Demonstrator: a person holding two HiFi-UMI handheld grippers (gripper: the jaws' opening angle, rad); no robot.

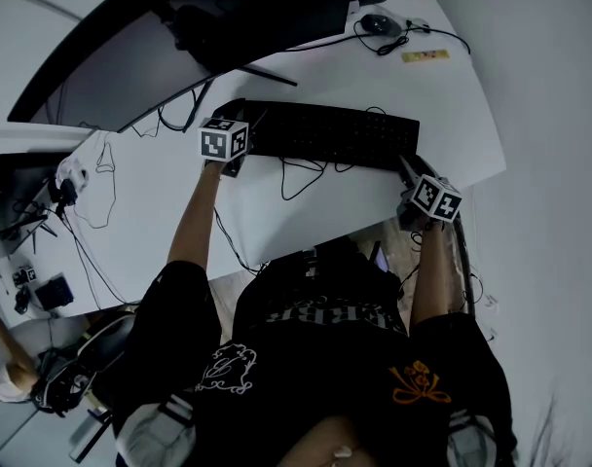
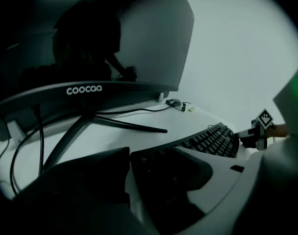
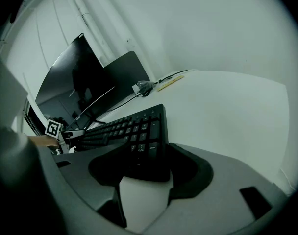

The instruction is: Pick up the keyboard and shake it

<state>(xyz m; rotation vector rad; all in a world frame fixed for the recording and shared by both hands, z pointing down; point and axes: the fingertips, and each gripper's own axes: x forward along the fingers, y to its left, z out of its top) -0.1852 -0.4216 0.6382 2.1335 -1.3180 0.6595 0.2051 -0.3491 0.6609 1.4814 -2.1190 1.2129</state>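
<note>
A black keyboard lies flat on the white desk. My left gripper is at its left end and my right gripper at its right end. In the left gripper view the keyboard runs away to the right, its near end sits between the left gripper's dark jaws, and a pale sliver shows beside one pad. In the right gripper view the number-pad corner of the keyboard lies between the right gripper's wide-set jaws. Both grippers look open around the keyboard.
A large curved monitor on a thin-legged stand stands just behind the keyboard. A mouse and a yellow label lie at the far right. Loose cables run under the keyboard. The desk's front edge is by the person's body.
</note>
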